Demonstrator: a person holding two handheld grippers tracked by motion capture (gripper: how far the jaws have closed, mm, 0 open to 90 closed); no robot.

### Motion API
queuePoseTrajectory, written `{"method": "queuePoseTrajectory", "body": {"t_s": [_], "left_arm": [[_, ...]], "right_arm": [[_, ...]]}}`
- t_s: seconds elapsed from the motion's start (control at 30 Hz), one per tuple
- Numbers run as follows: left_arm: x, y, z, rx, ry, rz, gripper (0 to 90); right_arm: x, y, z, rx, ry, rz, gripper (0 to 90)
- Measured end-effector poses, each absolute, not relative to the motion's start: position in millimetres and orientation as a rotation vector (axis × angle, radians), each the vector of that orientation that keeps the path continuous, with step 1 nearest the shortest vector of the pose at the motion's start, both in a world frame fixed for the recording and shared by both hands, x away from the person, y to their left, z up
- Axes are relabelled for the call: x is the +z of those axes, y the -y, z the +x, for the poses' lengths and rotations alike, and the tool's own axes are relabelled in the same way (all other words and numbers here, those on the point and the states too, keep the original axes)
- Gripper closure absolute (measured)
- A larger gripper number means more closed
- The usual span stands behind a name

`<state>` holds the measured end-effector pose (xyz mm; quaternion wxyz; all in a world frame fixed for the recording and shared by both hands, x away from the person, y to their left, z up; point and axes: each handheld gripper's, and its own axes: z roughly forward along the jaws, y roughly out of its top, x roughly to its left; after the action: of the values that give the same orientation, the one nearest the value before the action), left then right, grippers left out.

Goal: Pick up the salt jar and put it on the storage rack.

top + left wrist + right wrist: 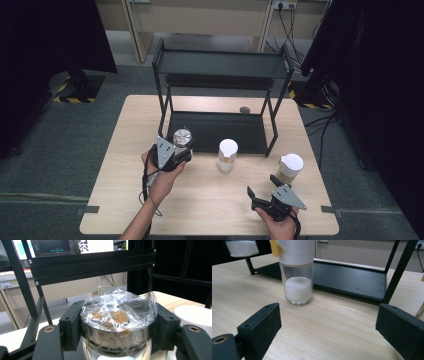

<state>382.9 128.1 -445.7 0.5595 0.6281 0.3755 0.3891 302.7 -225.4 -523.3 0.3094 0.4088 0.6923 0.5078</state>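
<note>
**Jar in the Left Jaws, Shelf Just Ahead**

Jaws on the left gripper (176, 156) squeeze a shiny jar (117, 325) from both sides. The jar has crinkly clear wrap on top and something brown inside. It is at the front edge of the black rack (220, 131), by the low shelf. Jaws on the right gripper (329, 332) stand wide apart with nothing in them, low over the table (324, 325), pointing at a white-capped jar of white grains (298, 277).

My guess is the shiny jar goes on the low shelf. Keep it straight up so nothing spills. Slide it in slowly, mind the black posts, set it down flat, then let go.
</note>
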Motion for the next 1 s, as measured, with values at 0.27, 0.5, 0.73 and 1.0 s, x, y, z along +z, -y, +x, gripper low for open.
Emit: {"method": "queuePoseTrajectory", "body": {"t_s": [0.27,0.5,0.73,1.0], "left_arm": [[-445.9,-127.5,391.8,0.923,-0.900,1.479,34.8],[-444.4,-124.6,399.8,0.929,-0.906,1.479,34.9],[-443.1,-123.2,408.9,0.934,-0.914,1.473,34.9],[-441.3,-122.7,417.5,0.937,-0.923,1.470,34.9]], "right_arm": [[-523.3,225.3,302.8,1.341,-1.830,1.079,6.6],[-523.3,225.5,302.8,1.342,-1.830,1.080,6.6],[-523.3,225.4,302.7,1.343,-1.831,1.078,6.6],[-523.3,225.4,302.7,1.342,-1.830,1.078,6.6]]}}
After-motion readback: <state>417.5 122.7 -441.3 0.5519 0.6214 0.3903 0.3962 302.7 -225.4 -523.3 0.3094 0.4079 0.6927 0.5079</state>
